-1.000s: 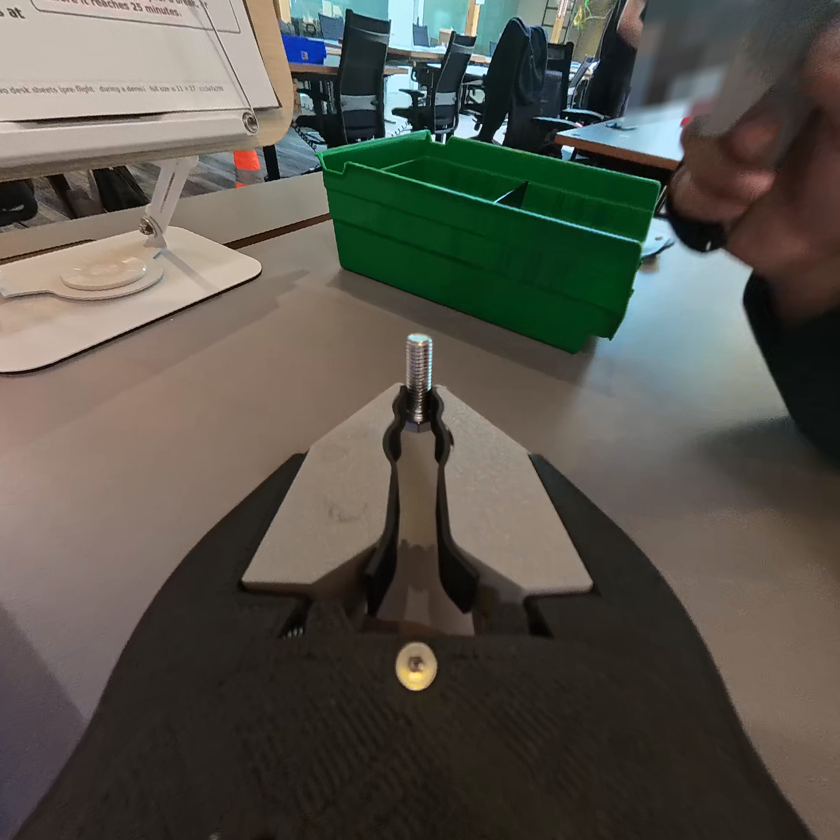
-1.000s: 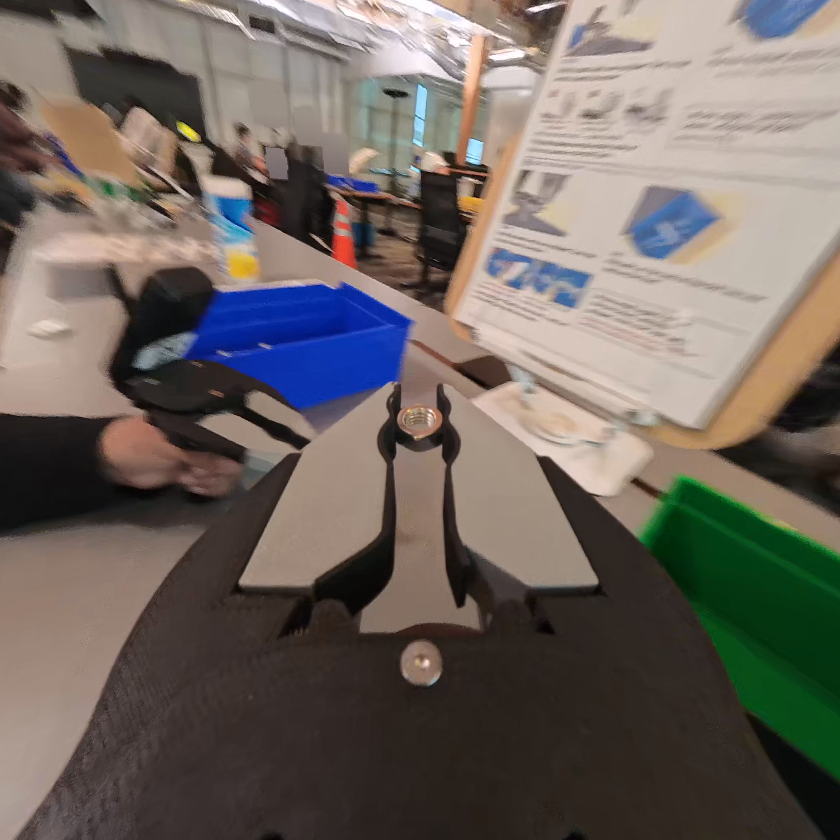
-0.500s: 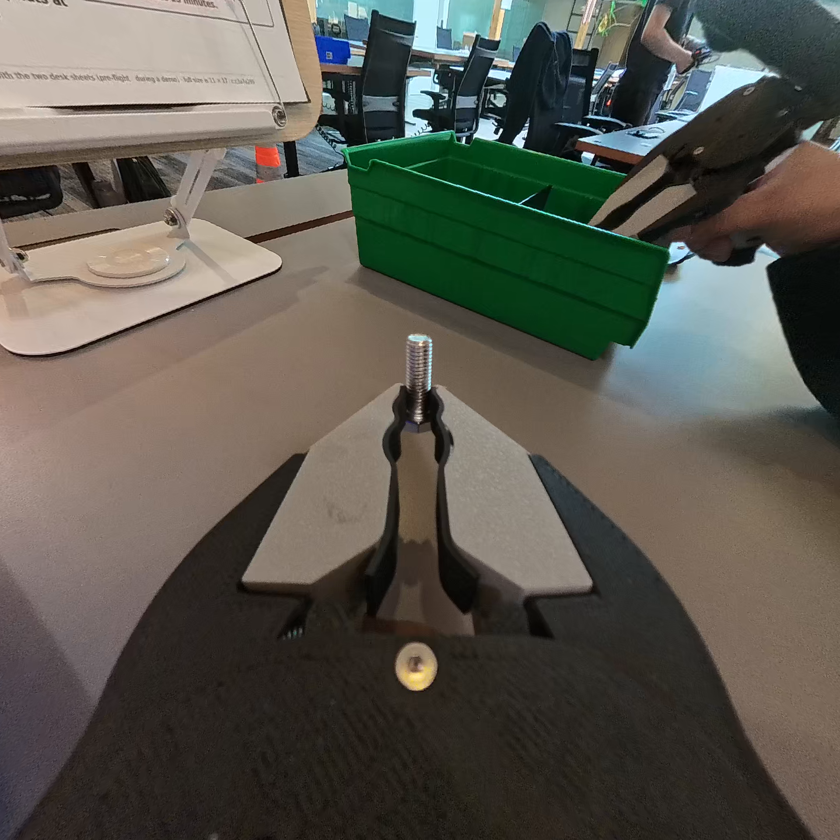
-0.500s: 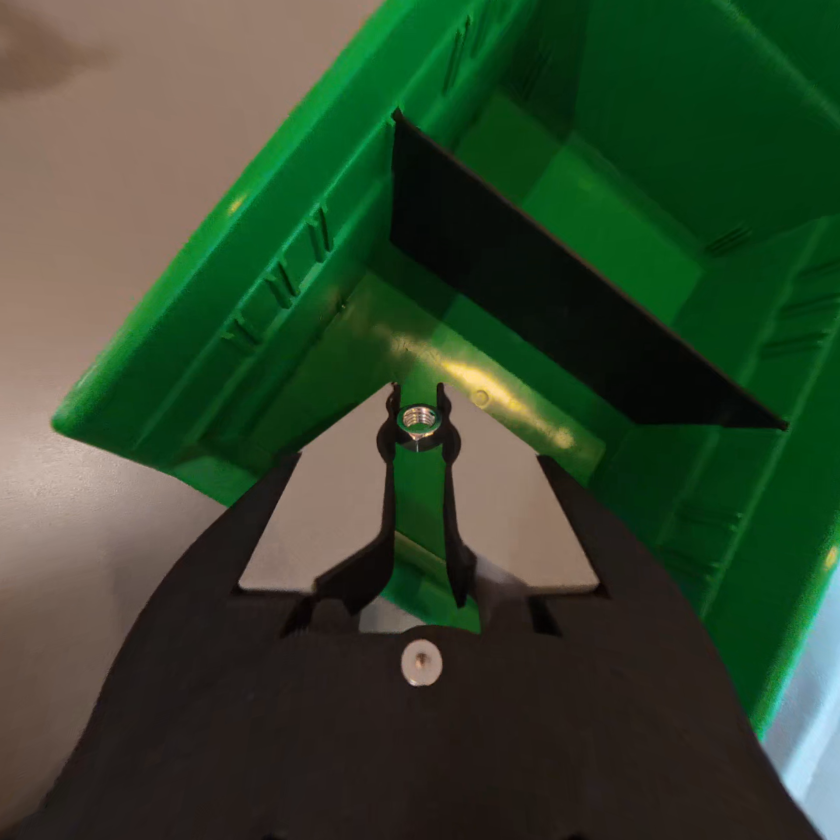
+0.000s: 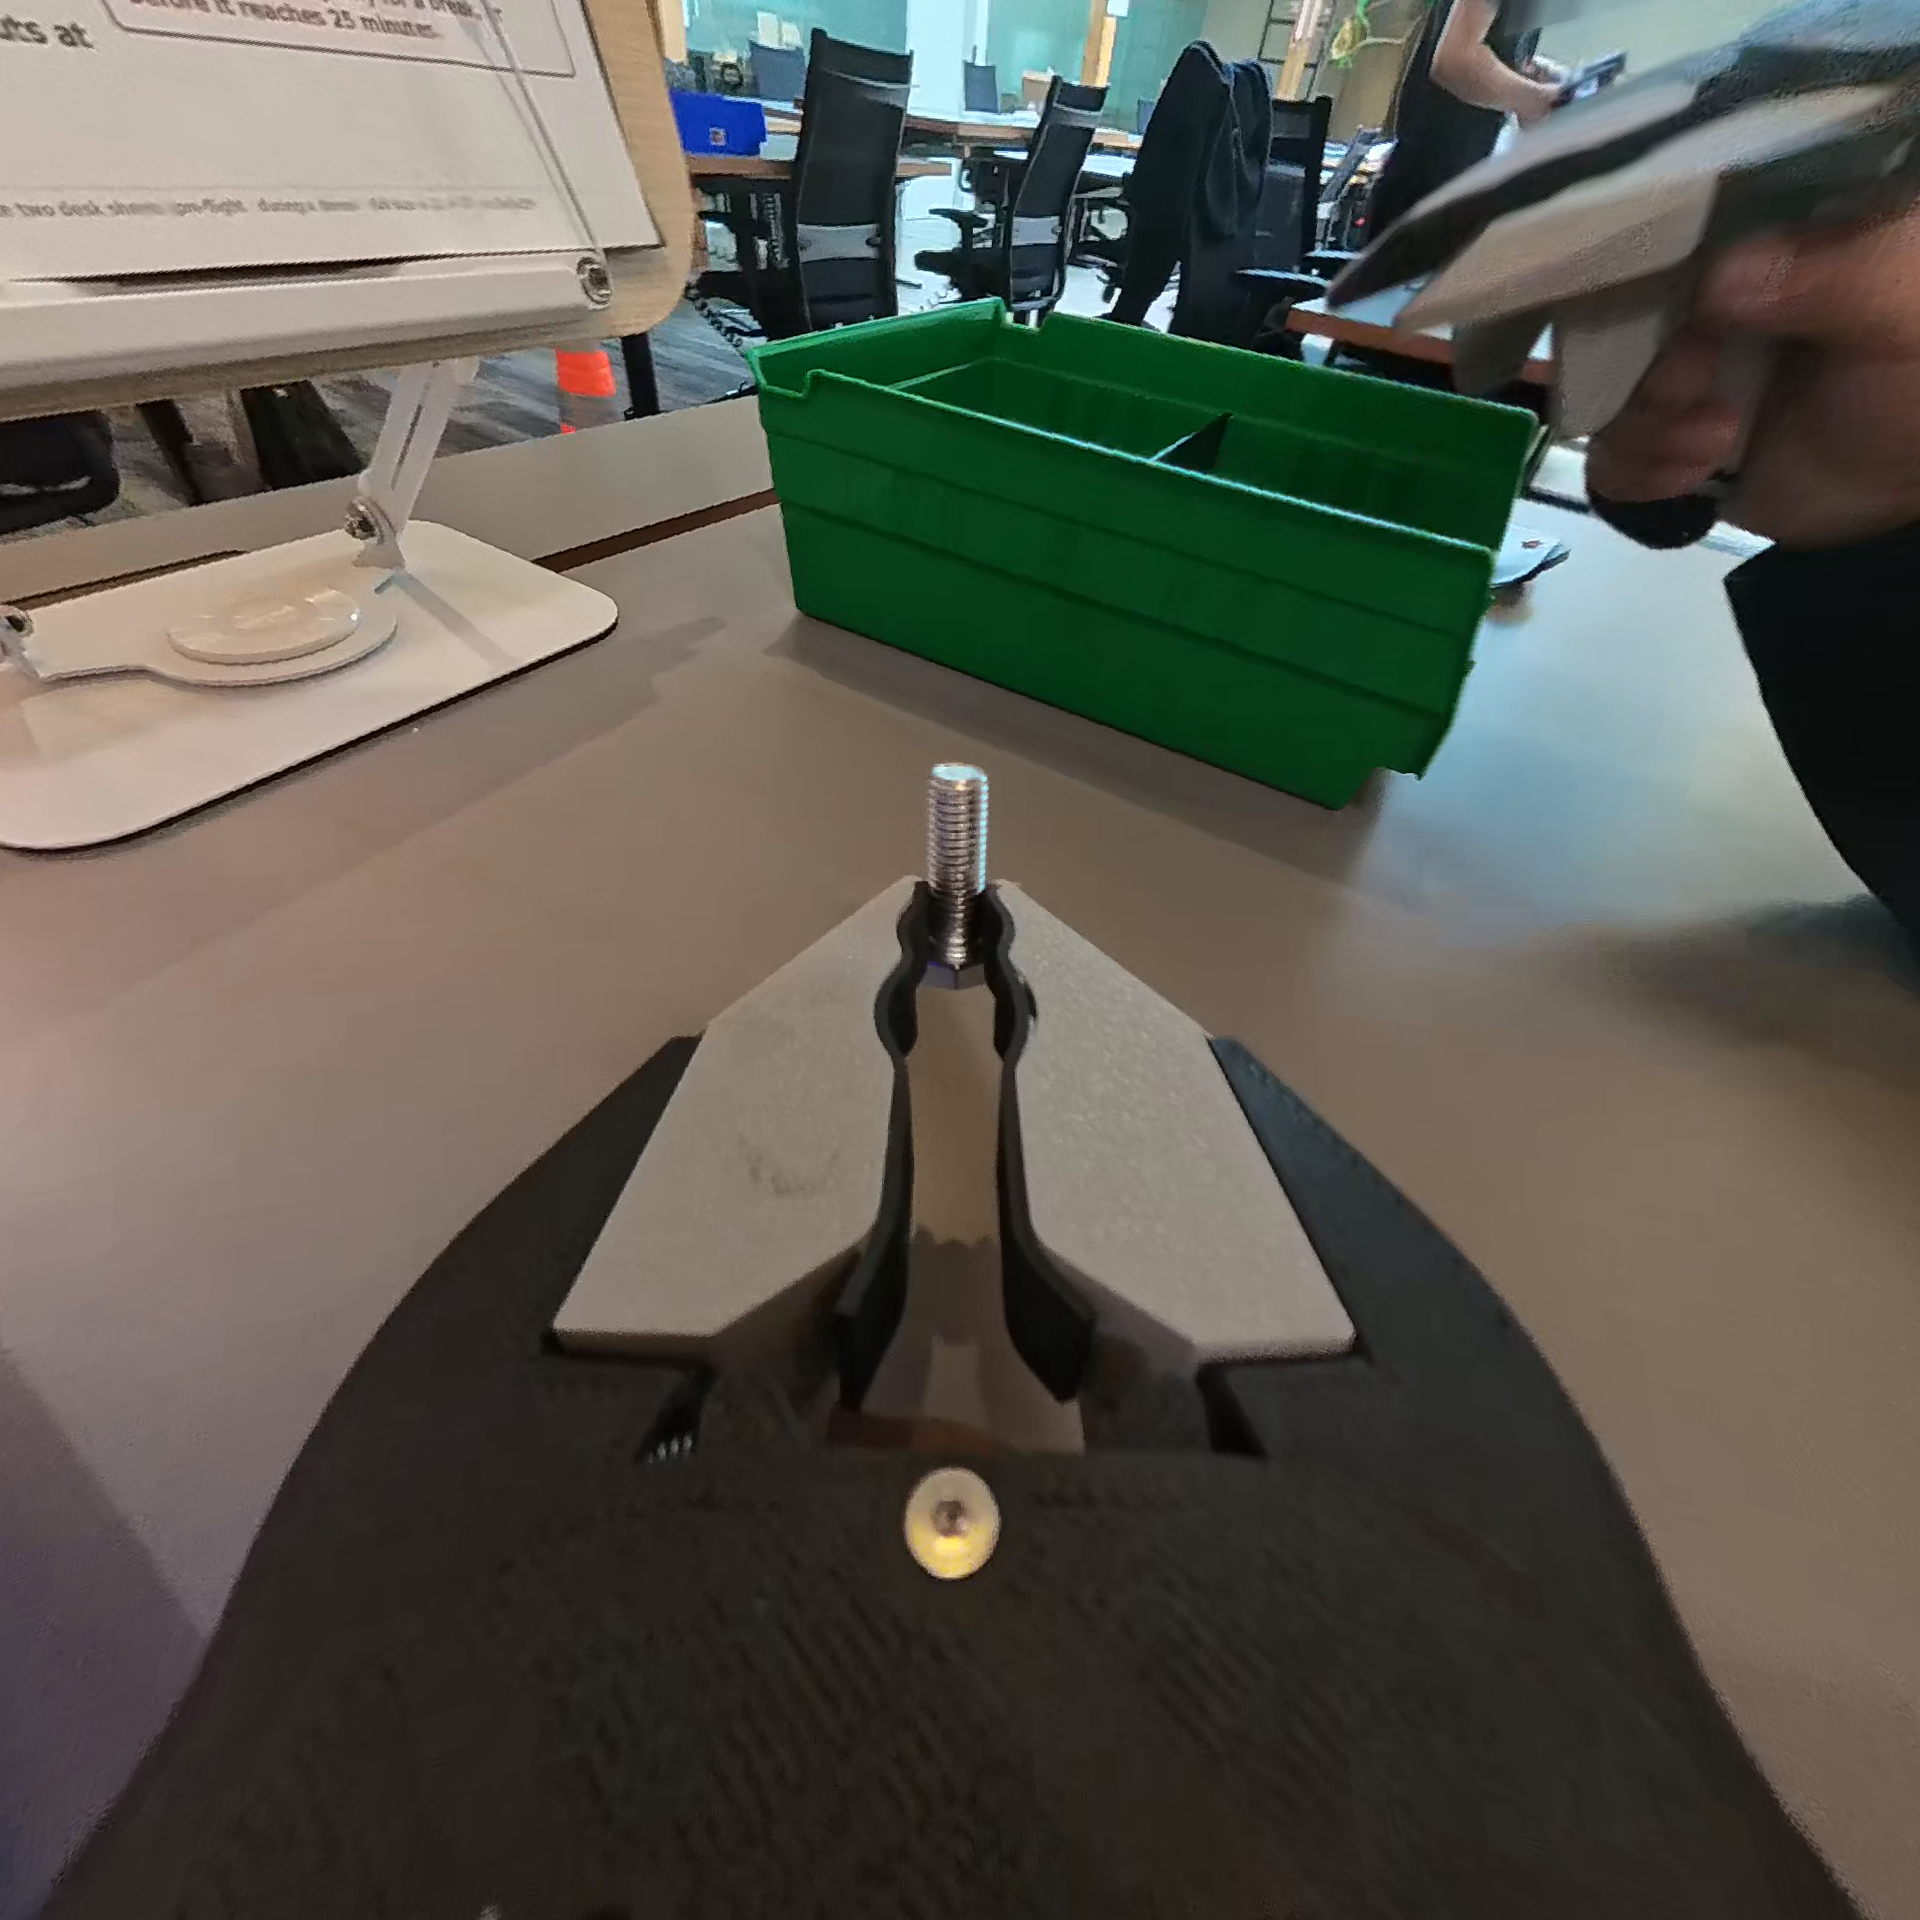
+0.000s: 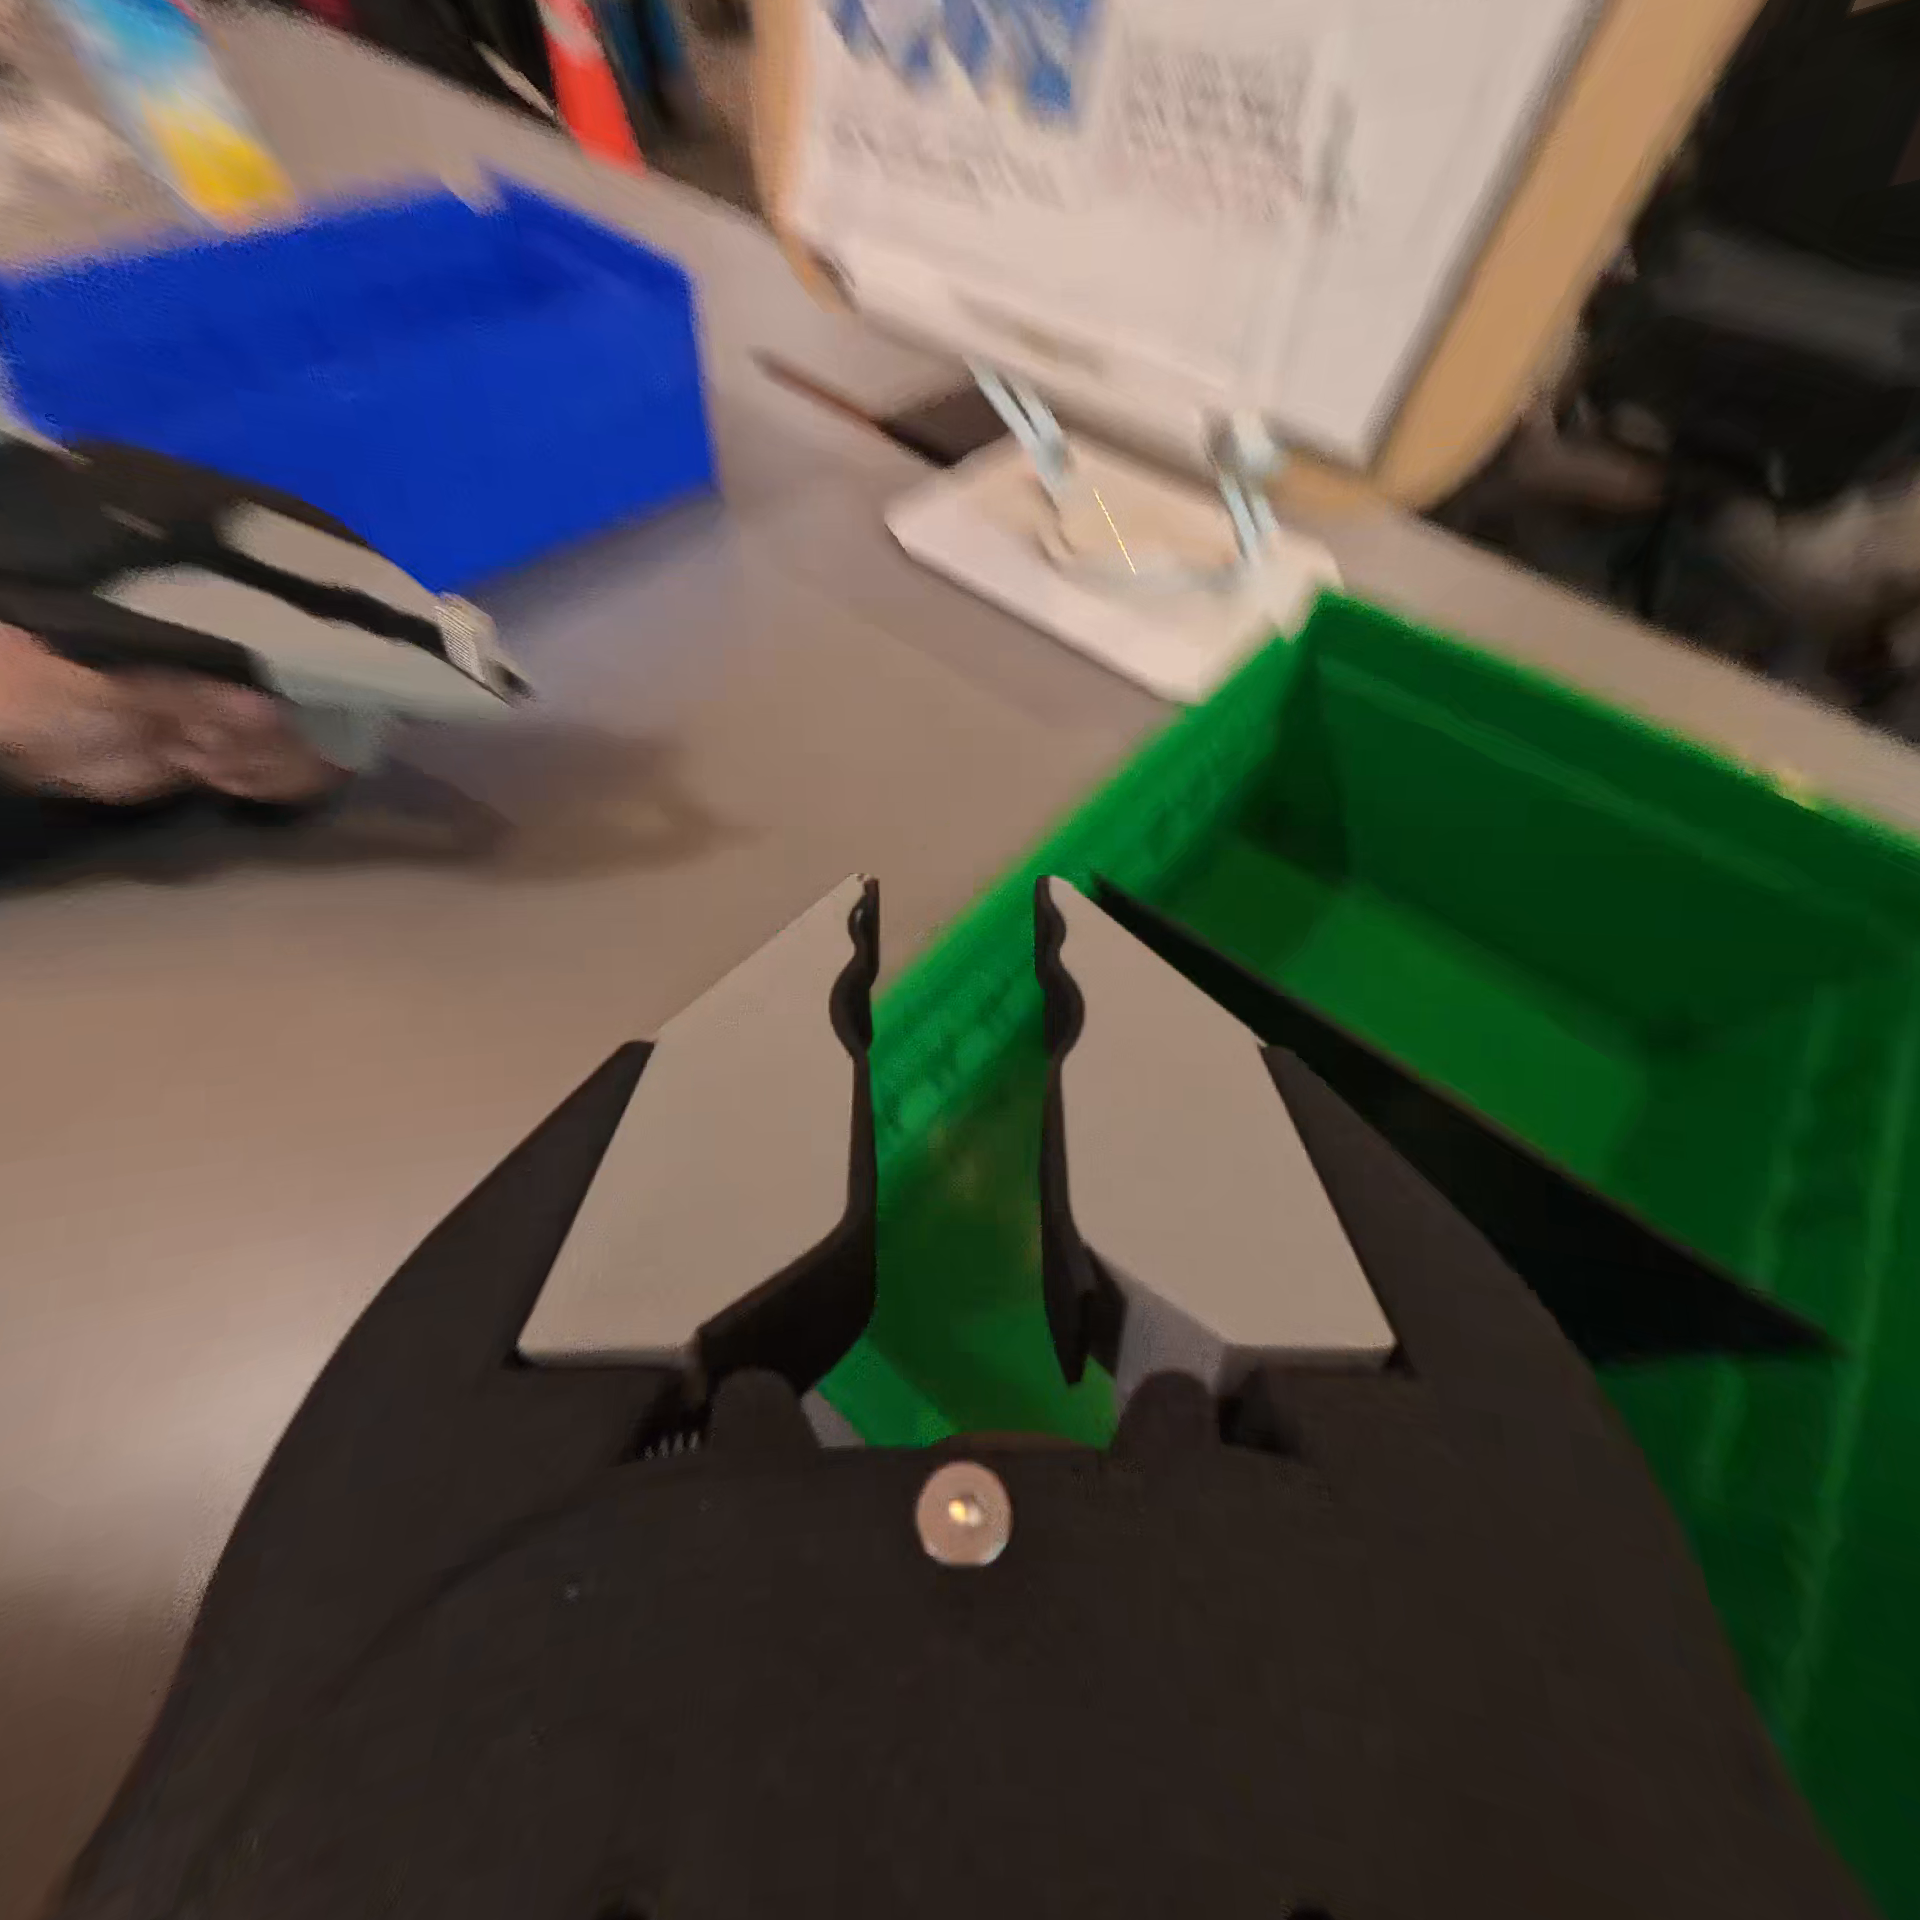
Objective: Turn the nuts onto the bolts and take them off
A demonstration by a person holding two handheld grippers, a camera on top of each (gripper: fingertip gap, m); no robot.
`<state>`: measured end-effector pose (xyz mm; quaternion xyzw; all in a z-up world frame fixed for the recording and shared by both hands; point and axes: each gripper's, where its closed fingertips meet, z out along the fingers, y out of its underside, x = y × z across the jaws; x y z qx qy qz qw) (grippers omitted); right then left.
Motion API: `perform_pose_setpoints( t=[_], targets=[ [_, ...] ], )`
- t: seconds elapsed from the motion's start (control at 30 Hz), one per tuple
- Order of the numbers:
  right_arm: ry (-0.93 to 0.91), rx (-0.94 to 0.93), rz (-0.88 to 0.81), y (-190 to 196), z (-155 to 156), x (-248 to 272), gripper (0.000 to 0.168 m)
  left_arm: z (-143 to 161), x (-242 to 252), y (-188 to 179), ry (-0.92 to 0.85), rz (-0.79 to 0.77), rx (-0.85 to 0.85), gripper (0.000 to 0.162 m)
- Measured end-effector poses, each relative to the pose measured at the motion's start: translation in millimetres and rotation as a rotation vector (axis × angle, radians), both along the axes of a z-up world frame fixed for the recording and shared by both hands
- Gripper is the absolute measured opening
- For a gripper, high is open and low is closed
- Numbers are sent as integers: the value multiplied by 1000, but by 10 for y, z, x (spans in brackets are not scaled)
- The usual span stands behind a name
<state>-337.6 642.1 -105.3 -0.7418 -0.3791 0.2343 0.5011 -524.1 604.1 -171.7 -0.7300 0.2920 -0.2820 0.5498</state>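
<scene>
My left gripper [image 5: 957, 940] is shut on a silver bolt [image 5: 958, 831], which stands upright above the grey table with its threaded end up. It also shows in the right wrist view [image 6: 457, 644] at the left, with the bolt [image 6: 462, 636] at its tip. My right gripper [image 6: 956, 904] is open and empty, held above the near rim of the green bin [image 6: 1455, 1039]. In the left wrist view it [image 5: 1382, 281] is blurred at the upper right, above the green bin [image 5: 1122, 582]. No nut is in view.
A black divider [image 6: 1455, 1132] splits the green bin. A blue bin [image 6: 395, 384] stands behind the left gripper. A white stand [image 5: 281, 665] holding an instruction board [image 5: 291, 135] sits at the back left. Office chairs [image 5: 852, 208] and a person [image 5: 1475, 114] are beyond the table. Across from one pair of fingers to the other is roughly 20 cm.
My right gripper held a nut over the green bin half a second ago; now it is open, empty and has tilted up and swung back. The left gripper and bolt have stayed put.
</scene>
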Motion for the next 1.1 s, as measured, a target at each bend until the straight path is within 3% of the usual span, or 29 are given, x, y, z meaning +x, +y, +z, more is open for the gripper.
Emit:
perform_pose_setpoints(
  t=[0.1, 0.27, 0.4, 0.57, 0.67, 0.73, 0.9, 1.0, 1.1],
  targets=[
    [134, 53, 218, -396, 268, -470, 28, 68, 94, -93, -23, -66, 32, 6],
    [76, 22, 394, -808, 113, -1151, 33, 225, 269, -295, -74, -189, 99, 6],
    [43, 120, 376, -878, 78, -1453, 29, 295, 366, -428, -93, -259, 141, 6],
    [47, 77, 439, -1005, -65, -1688, 28, 380, 475, -599, -109, -332, 204, 6],
    [52, 55, 463, -1014, -156, -1761, 6, 375, 491, -610, -92, -324, 218, 7],
    [77, 25, 457, -982, -166, -1761, 6, 366, 484, -572, -105, -303, 196, 7],
    [124, 28, 314, -674, -150, -1638, 6, 356, 223, -191, -122, -44, 136, 34],
    [99, 83, 205, -480, -153, -1528, 6, 203, -243, 181, 63, 270, 158, 40],
    [116, 111, 154, -400, -96, -1466, 6, 174, -540, 336, 171, 446, 203, 41]
  ],
)
